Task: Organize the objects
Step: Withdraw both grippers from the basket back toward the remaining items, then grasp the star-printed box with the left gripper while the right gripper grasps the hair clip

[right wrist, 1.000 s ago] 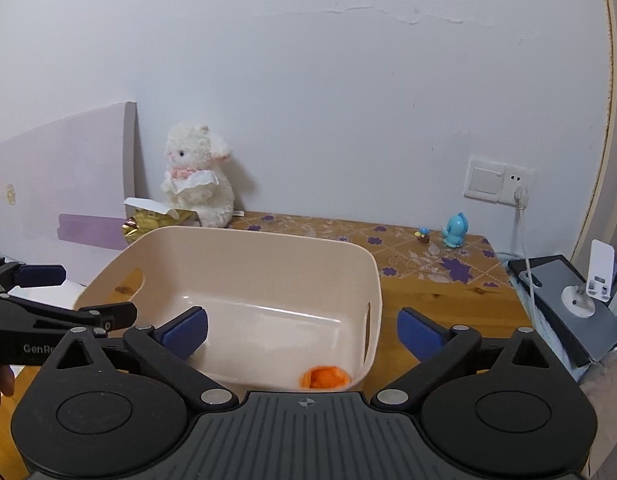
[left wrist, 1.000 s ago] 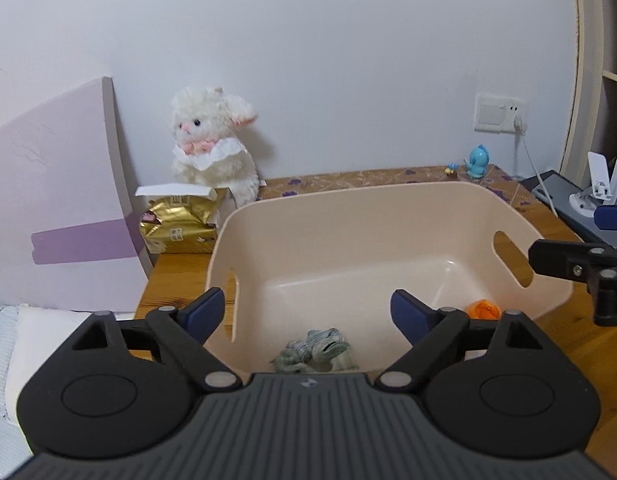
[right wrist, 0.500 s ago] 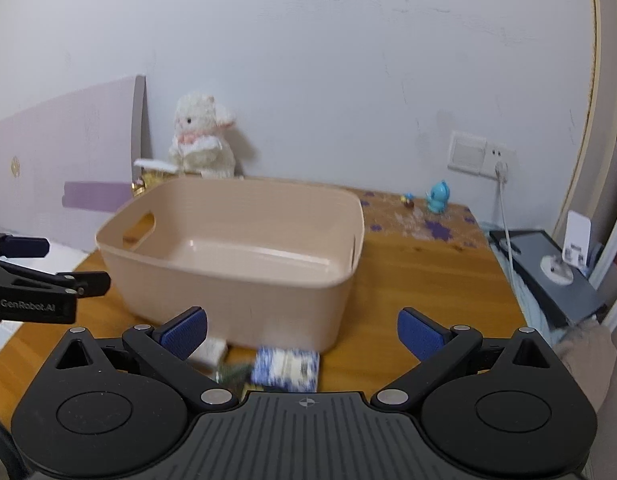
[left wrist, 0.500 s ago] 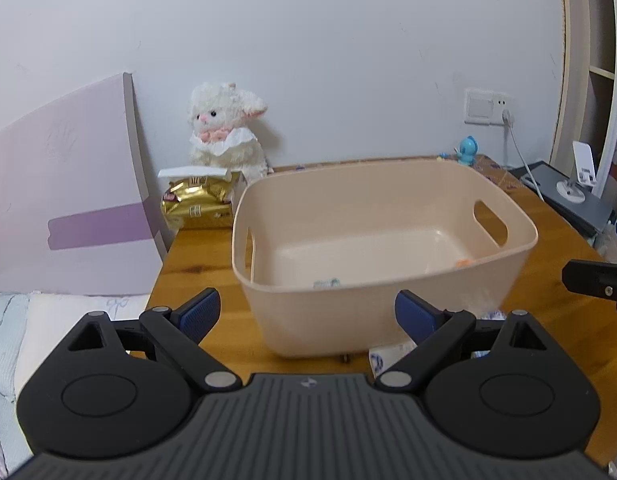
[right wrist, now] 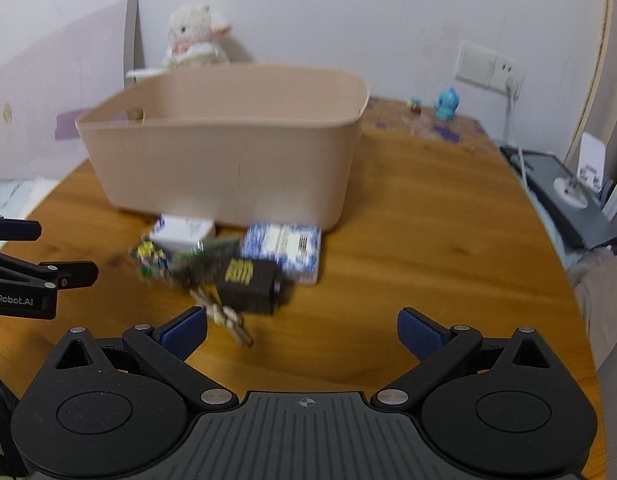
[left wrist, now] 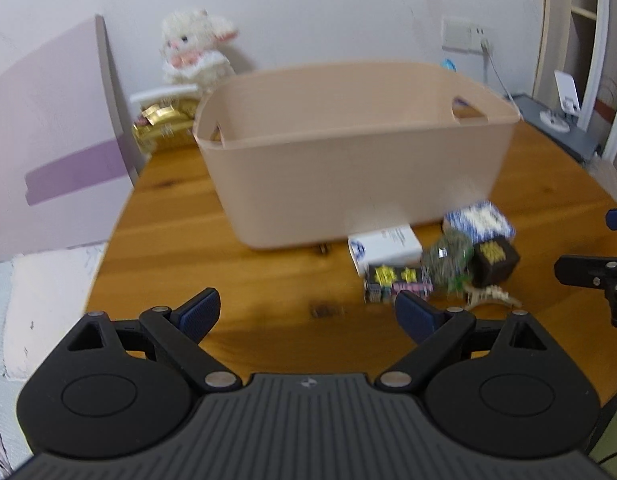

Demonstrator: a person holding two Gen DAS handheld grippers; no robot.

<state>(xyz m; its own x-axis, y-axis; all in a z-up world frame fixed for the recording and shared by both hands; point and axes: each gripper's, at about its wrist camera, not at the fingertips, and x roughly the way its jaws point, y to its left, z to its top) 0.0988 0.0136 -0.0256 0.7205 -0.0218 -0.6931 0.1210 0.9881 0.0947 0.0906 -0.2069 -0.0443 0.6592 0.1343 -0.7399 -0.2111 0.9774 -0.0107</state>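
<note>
A beige plastic bin [left wrist: 356, 160] [right wrist: 228, 148] stands on the wooden table; its inside is hidden from this low angle. In front of it lies a cluster: a white box [left wrist: 384, 246] [right wrist: 182, 232], a blue-and-white patterned box [left wrist: 478, 220] [right wrist: 282, 246], a dark brown box with gold print [left wrist: 494, 258] [right wrist: 250, 280], a flat colourful pack [left wrist: 396, 282], a green crumpled item [left wrist: 448, 258] and a beige hair claw clip [left wrist: 488, 298] [right wrist: 224, 316]. My left gripper [left wrist: 308, 312] is open, empty, low over the table left of the cluster. My right gripper [right wrist: 302, 330] is open, empty, just in front of it.
A white plush lamb [left wrist: 196, 46] and a gold packet [left wrist: 162, 122] sit behind the bin by a lilac board [left wrist: 56, 136]. A blue figurine [right wrist: 446, 104] stands at the back right by a wall socket [right wrist: 484, 66]. A dark device [right wrist: 564, 196] lies off the right edge.
Both grippers have pulled back and dropped from above the bin to low over the table's front. The cluster of small items has come into view; the bin's contents are now hidden.
</note>
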